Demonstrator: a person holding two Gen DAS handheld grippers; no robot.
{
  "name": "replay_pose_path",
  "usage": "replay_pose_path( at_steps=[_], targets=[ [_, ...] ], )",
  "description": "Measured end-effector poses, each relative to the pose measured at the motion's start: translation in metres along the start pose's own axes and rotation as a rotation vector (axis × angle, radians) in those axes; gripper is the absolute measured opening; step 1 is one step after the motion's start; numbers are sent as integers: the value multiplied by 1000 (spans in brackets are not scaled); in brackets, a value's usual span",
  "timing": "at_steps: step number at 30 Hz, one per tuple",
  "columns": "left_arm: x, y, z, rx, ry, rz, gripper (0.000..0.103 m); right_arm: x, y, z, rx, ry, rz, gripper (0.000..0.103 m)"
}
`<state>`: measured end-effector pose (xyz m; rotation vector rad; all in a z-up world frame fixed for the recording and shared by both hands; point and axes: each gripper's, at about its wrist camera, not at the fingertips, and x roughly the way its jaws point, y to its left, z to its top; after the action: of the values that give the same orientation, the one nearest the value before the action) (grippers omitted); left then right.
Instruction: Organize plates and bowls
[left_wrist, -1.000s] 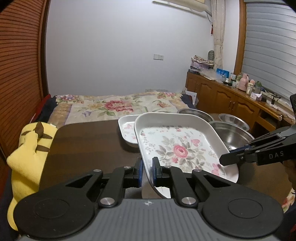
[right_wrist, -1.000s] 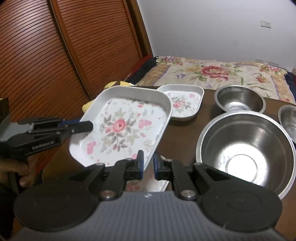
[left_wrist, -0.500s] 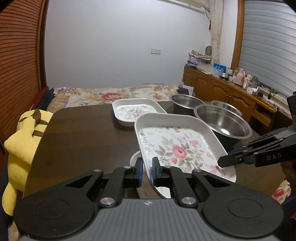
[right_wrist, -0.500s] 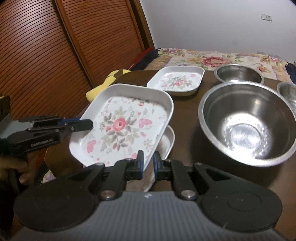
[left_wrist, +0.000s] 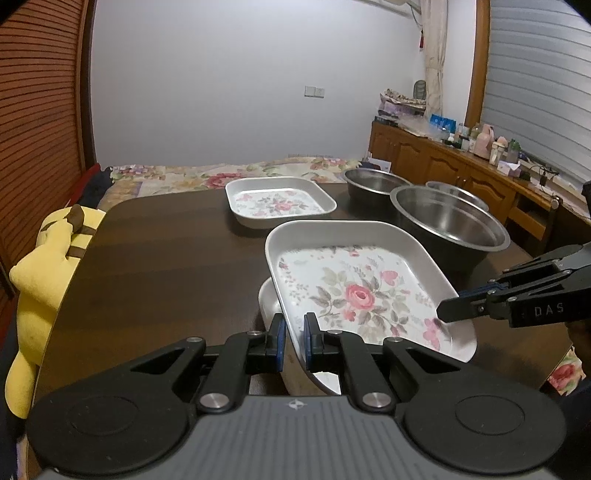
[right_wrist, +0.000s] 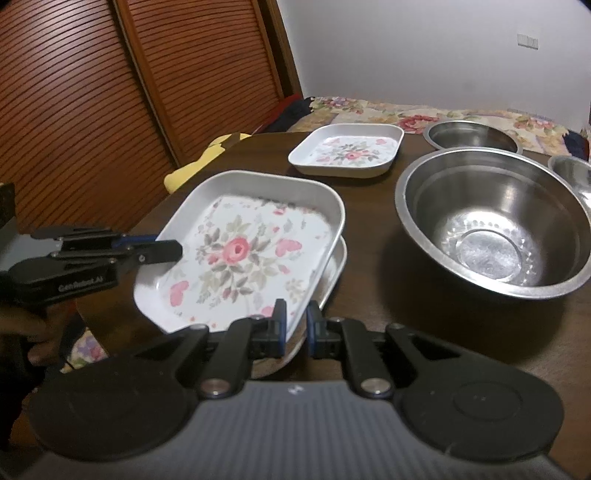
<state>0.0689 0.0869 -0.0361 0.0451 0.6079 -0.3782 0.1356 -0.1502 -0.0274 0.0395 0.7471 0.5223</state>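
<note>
A large white rectangular plate with a pink rose print hangs tilted just above a second white plate that lies on the dark table. My left gripper is shut on the large plate's near rim. Across from it, my right gripper is shut on the opposite rim. In the right wrist view the same large plate sits between the right gripper and the left gripper, with the lower plate showing under its right edge. A smaller floral plate rests farther back.
A big steel bowl stands right of the plates, with a second steel bowl and a third behind it. A yellow plush toy leans at the table's left edge. A bed and a wooden cabinet lie beyond.
Both grippers have come down together with the large floral plate. The white plate under it has come into view, and the gap between the two has shrunk.
</note>
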Motion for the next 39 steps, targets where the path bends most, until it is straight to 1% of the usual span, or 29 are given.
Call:
replay_pose_path(
  at_steps=[6,10,23,27,31,34,37,39],
  targets=[
    [4,-1,-5,13,8,16,10,1,2,-5,-4,-16,-22,12],
    [6,-5,-7,40,9,39,11,1,3,-6,-9,-27,-28,12],
    [12,-3,-10,38,17,63,11,3,2,-8,-10,-38,-34,14],
    [13,1,-13,28,19,48,12,3,2,-8,-17,-37,-33,14],
    [12,2,-10,27,11,51,12,2,2,-7,-21,-37,-32,14],
    [9,6,-4,18,-3,45,12,-3,2,0,-31,-49,-26,14],
    [8,9,8,19,-22,44,12,-11,2,14,-48,-73,-23,14],
    [11,11,20,25,-35,39,16,-15,0,27,-54,-90,-27,14]
  ],
)
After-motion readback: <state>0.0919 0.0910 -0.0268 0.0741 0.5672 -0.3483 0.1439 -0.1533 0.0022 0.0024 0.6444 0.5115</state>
